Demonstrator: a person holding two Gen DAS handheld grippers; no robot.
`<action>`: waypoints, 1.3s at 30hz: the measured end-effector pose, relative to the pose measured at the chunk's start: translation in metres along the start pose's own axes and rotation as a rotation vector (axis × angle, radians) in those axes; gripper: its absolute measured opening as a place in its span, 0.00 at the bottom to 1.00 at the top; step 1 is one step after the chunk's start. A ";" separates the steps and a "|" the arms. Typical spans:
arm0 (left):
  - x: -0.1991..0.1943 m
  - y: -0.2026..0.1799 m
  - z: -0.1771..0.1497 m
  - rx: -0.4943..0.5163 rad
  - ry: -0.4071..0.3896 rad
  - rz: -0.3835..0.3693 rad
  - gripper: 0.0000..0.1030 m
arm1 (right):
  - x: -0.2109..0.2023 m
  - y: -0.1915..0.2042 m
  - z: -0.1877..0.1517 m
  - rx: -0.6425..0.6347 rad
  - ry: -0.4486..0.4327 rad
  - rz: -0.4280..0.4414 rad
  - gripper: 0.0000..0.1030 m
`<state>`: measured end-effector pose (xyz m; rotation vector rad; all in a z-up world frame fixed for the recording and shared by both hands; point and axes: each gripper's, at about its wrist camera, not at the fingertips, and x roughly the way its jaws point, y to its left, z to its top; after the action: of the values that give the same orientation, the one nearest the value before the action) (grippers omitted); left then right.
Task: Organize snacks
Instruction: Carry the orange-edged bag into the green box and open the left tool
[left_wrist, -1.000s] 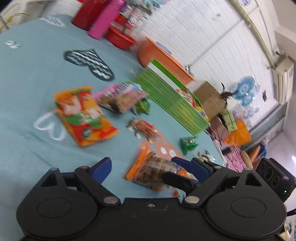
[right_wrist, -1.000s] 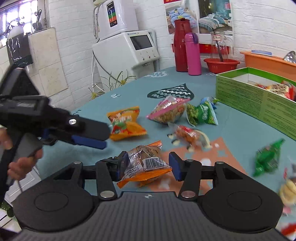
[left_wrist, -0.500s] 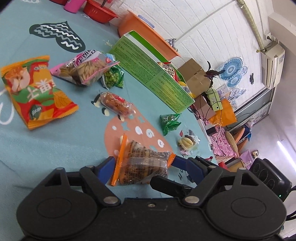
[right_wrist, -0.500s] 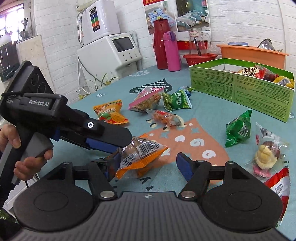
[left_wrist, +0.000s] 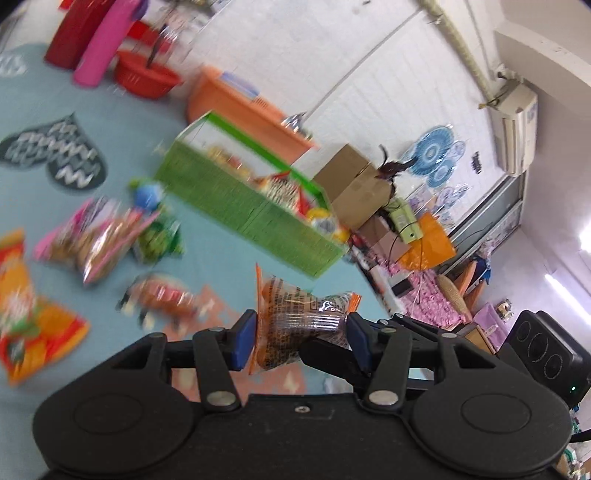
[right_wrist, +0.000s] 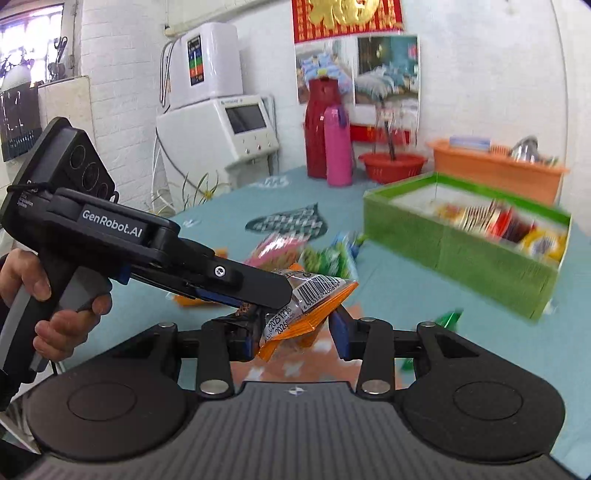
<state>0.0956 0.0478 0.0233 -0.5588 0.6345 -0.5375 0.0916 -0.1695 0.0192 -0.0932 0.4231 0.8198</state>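
Note:
An orange and clear snack packet (left_wrist: 295, 321) hangs above the teal table, and the closing blue pads of my left gripper (left_wrist: 300, 339) press on both its ends. In the right wrist view the same packet (right_wrist: 314, 299) lies between the jaws of my right gripper (right_wrist: 292, 338). Those jaws are closing, and its right pad stands a little off the orange edge. The left gripper (right_wrist: 273, 302) reaches in from the left, held by a hand (right_wrist: 55, 321). The green snack box (left_wrist: 240, 210) (right_wrist: 461, 254) stands open farther back, with packets inside.
Loose snacks lie on the cloth: an orange bag (left_wrist: 22, 314), a pink bag (left_wrist: 96, 240), a green packet (right_wrist: 325, 258) and a small green one (right_wrist: 447, 319). A red flask (right_wrist: 321, 129), pink bottle (right_wrist: 338, 147), red bowl (right_wrist: 391, 166) and orange basin (right_wrist: 495, 166) stand at the far end.
The packet lay on the table between wide jaws; now both grippers' jaws have narrowed and the left one has lifted it clear of the cloth. Both hands rose.

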 end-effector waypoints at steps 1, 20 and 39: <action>0.004 -0.005 0.009 0.016 -0.015 -0.008 0.55 | -0.002 -0.005 0.009 -0.008 -0.014 -0.007 0.65; 0.132 0.028 0.150 0.041 -0.032 -0.001 0.55 | 0.080 -0.131 0.094 0.138 -0.072 -0.133 0.65; 0.122 0.039 0.149 0.069 -0.066 0.103 1.00 | 0.103 -0.130 0.086 0.008 -0.006 -0.274 1.00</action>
<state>0.2904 0.0480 0.0509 -0.4739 0.5764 -0.4405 0.2766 -0.1672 0.0463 -0.1378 0.3982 0.5485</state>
